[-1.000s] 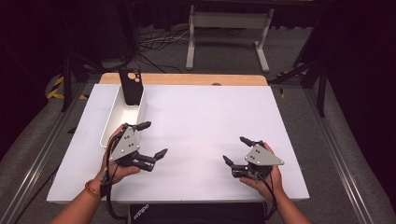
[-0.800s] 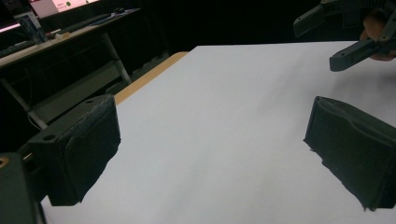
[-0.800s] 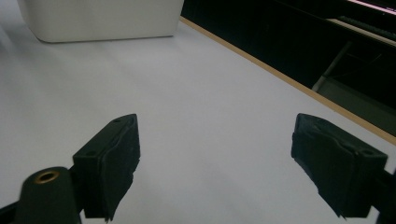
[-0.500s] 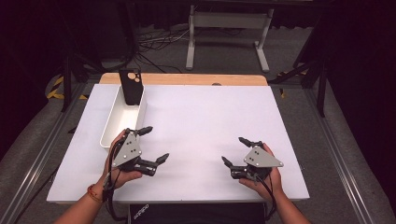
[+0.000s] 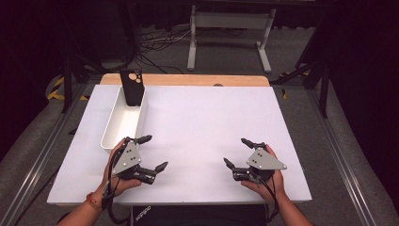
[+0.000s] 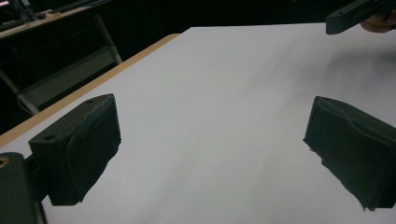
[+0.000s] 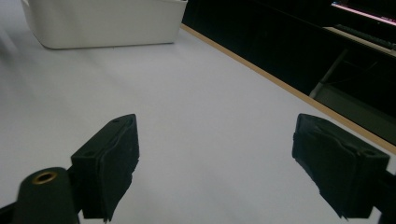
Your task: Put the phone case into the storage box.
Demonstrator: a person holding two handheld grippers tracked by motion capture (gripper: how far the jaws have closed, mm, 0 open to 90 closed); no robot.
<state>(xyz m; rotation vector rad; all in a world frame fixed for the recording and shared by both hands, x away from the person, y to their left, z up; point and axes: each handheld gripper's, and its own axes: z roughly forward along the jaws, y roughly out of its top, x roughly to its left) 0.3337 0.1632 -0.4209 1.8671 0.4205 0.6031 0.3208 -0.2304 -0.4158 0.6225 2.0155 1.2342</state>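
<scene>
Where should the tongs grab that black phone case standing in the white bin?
Probably the case's top edge, coming from above. It stands nearly upright against the far end of the bin, its top clear of the rim while the walls hem in its lower part. Close the jaws across its thin faces. The left tongs are nearer.

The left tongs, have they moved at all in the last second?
Yes. In the high view the left tongs have slid back toward the person, away from the white bin's near end, and stand open and empty.
</scene>
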